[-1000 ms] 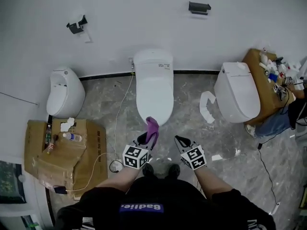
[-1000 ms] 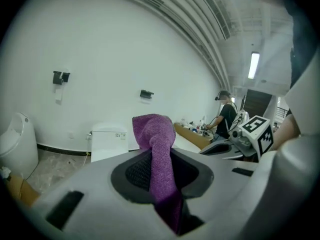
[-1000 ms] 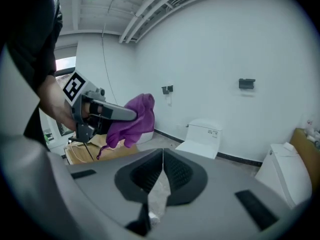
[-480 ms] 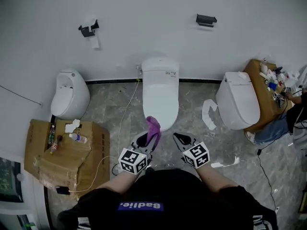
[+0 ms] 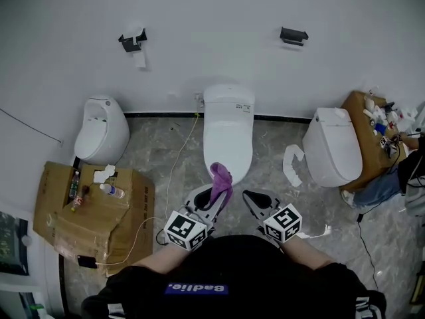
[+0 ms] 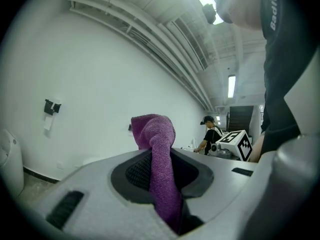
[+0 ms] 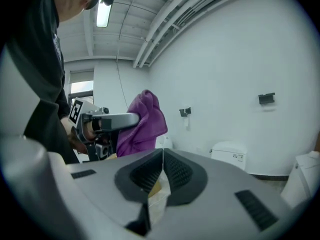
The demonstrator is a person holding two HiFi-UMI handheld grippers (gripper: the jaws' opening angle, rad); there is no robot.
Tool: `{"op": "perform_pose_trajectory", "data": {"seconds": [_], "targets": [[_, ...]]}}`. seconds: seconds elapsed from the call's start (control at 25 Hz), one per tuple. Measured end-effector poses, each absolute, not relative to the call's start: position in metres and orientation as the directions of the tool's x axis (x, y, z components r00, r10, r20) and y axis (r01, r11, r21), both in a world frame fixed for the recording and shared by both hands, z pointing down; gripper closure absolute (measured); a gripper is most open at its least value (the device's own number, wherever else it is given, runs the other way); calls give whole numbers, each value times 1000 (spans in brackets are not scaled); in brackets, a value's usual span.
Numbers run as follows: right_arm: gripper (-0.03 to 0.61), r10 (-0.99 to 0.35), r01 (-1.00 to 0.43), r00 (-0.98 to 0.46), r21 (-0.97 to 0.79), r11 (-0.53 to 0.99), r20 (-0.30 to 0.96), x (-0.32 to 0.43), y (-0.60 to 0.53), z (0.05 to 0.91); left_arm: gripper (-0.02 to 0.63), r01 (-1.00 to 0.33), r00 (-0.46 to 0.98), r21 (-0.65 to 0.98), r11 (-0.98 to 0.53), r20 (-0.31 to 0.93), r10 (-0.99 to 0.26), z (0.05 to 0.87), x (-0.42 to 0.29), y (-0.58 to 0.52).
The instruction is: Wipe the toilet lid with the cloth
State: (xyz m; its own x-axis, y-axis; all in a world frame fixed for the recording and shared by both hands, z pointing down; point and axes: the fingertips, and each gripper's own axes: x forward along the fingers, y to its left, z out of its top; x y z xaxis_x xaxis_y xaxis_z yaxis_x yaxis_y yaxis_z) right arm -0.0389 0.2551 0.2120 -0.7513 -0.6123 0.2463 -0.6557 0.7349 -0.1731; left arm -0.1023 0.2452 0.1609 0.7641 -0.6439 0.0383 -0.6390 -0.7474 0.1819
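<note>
Purple cloth (image 5: 221, 180): pinched upright in closed left gripper (image 5: 211, 197), bunched end free for wiping.
Toilet lid (image 5: 228, 141): shut, at 12 o'clock of cloth, apparently not yet touched.
Right gripper (image 5: 254, 198): jaws together, idle at 3 o'clock of left.

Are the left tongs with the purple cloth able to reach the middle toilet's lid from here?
Probably yes. The left tongs grip the purple cloth right in front of the closed toilet lid, and nothing stands between them.
</note>
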Motion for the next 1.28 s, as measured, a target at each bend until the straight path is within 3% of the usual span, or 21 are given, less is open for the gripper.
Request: {"op": "perform_pose_trajectory", "data": {"seconds": [1.28], "targets": [[551,-604,-644,-763,-185,743,230,-35,268,218,531,-598,801,140,-789,68,-595,171,-75,264]]}}
